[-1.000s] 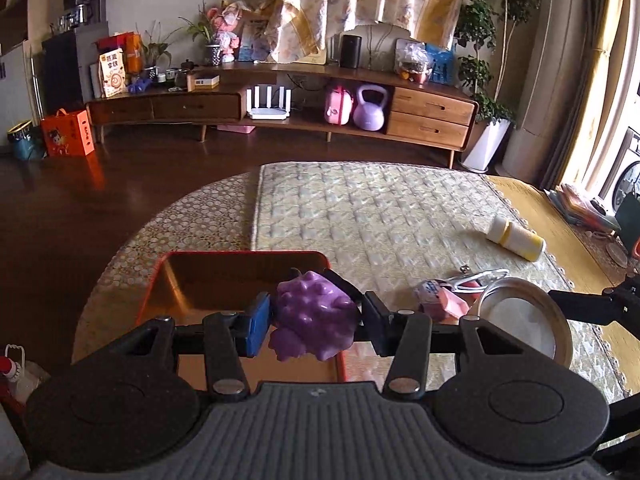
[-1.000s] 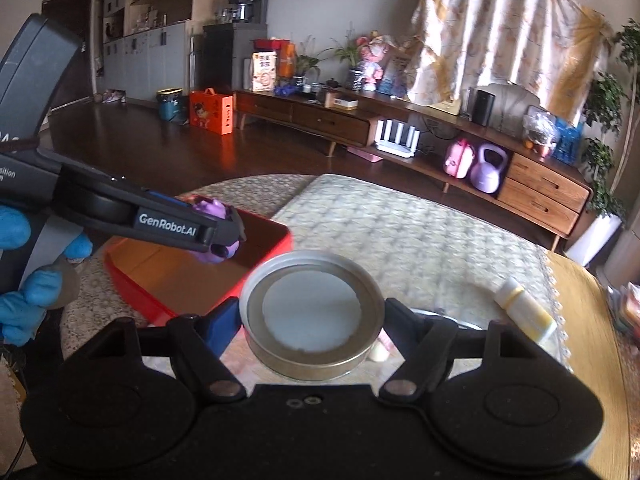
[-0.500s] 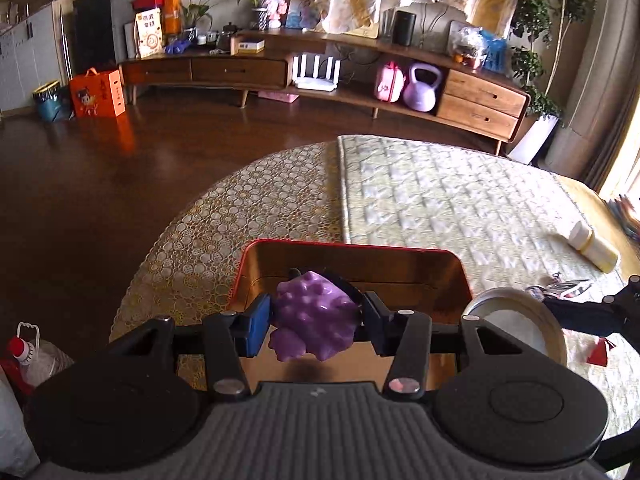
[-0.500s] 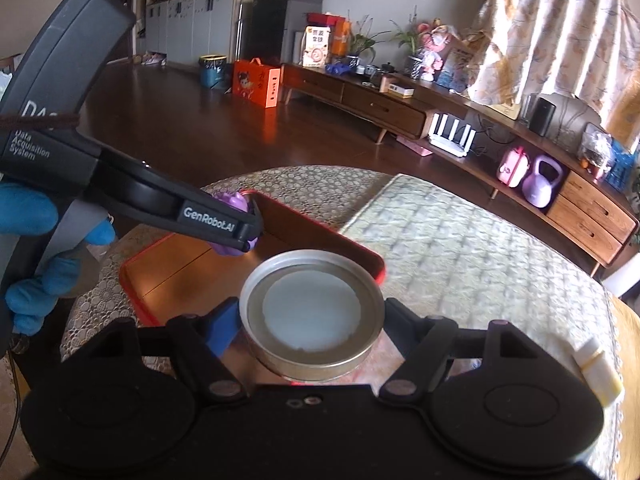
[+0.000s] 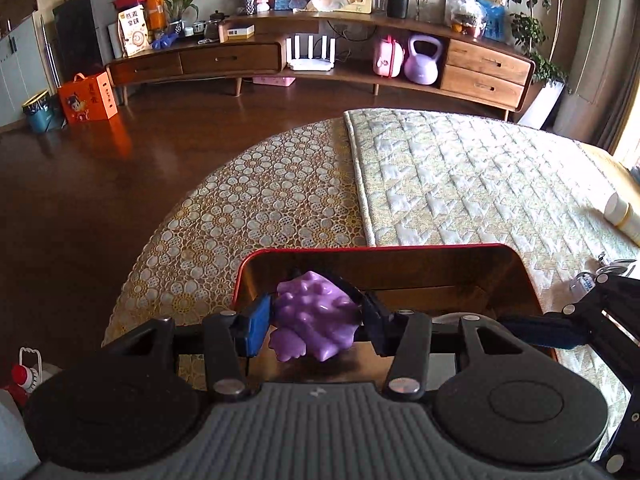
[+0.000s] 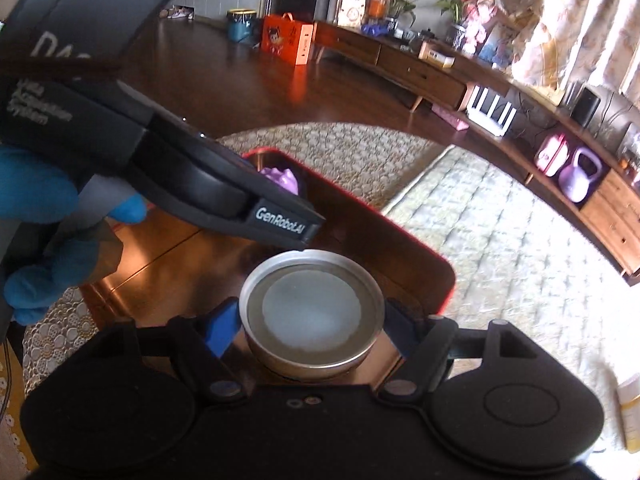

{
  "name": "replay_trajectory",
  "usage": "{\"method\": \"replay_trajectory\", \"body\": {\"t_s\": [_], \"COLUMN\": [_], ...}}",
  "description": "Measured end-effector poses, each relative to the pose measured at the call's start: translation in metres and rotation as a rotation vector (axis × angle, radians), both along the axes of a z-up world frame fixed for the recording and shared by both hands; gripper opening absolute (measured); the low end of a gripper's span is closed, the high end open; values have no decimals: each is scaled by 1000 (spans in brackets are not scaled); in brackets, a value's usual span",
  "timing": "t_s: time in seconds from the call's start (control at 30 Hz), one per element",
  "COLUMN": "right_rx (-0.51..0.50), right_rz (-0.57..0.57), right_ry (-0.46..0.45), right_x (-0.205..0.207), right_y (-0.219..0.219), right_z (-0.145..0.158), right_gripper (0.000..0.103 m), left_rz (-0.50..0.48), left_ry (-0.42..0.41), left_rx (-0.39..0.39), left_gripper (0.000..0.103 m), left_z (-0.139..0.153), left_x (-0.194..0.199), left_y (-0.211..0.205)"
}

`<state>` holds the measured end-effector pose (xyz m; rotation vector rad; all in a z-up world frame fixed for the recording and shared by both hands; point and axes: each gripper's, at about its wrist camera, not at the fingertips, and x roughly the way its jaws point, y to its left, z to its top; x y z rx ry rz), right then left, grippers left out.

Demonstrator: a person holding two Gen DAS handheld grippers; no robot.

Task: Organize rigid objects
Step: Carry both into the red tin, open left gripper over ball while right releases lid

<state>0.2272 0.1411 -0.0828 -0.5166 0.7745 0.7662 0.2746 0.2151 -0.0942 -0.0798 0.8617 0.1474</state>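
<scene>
Knobbly purple ball (image 5: pixel 314 316): glossy soft-looking plastic or rubber, bumpy all over. Round tin (image 6: pixel 311 314): brushed metal wall, dull sheen, frosted whitish bottom. Red tray (image 5: pixel 516 256) at 12 o'clock of the ball: glossy red rim, mirror-like coppery inside. Left gripper (image 5: pixel 314 320): matt black plastic, ribbed grey housing, one smooth blue pad. Right gripper (image 6: pixel 311 326): same matt black plastic. Counter (image 5: pixel 256 208): lace-patterned cloth, rough; quilted mat (image 5: pixel 472 176), pale woven fabric. Floor (image 5: pixel 80 184): polished dark wood. Glove (image 6: pixel 36 196): smooth blue rubber.
</scene>
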Motion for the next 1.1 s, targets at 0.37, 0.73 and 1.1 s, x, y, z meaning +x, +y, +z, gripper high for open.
{"method": "replay_trajectory", "body": {"t_s": [0.37,0.73,1.1], "right_rx": [-14,-20,31], "right_rz": [-2,-2,-7], "right_ry": [43,42,23], "right_x": [1,-3,-5], "right_y": [7,5,-4], "right_z": [-13,-15,-1], "right_gripper": [76,77,85], "left_rz": [-3,13,26], "left_ry": [12,6,-28], "left_rx": [-9,0,-7], "left_gripper": [49,54,66], "left_z": [-7,-3,17], "left_x": [5,2,-15], "left_y": [2,0,-3]}}
